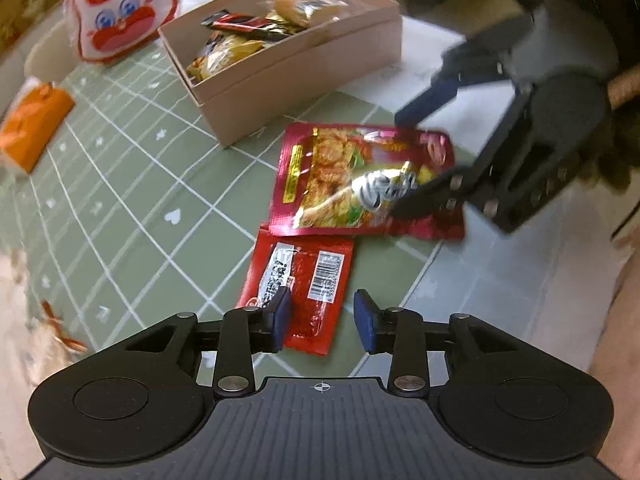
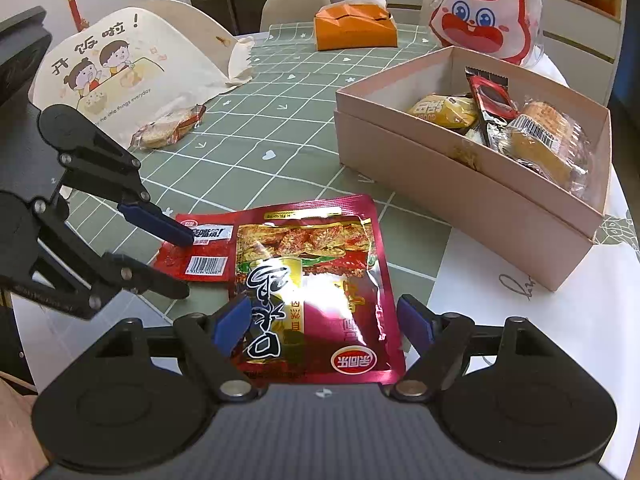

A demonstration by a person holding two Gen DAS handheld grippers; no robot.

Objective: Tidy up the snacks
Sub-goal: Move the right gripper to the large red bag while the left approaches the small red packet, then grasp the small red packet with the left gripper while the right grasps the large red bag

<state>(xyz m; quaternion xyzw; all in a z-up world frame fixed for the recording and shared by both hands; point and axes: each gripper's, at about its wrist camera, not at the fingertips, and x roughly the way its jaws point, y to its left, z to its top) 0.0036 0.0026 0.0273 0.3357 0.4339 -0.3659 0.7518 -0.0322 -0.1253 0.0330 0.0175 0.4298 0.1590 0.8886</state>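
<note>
The big crimson snack pouch (image 2: 308,280) lies flat on the surface just in front of the pink box (image 2: 460,184), its far left corner overlapping the small red packet (image 2: 200,256) beside it. I judge it light, thin and crinkly: glossy foil that will slide under a pad and buckle rather than lift stiffly, with brittle pieces inside that could crush if squeezed hard. The sealed edge nearest me looks the safest place to pinch, since it is flat and holds no food.

My right hand-held gripper (image 2: 324,322) stands with its jaws wide, one pad on each side of the pouch's near end; neither presses on it, so nothing is gripped. My left hand-held gripper (image 1: 322,318) hangs over the small red packet (image 1: 304,292), jaws partly apart, and I see no pad pinching it. That packet is just as light and slippery.

The box already holds several wrapped snacks. Beyond it sit a rabbit-faced bag (image 2: 486,16) and an orange pack (image 2: 354,28).
</note>
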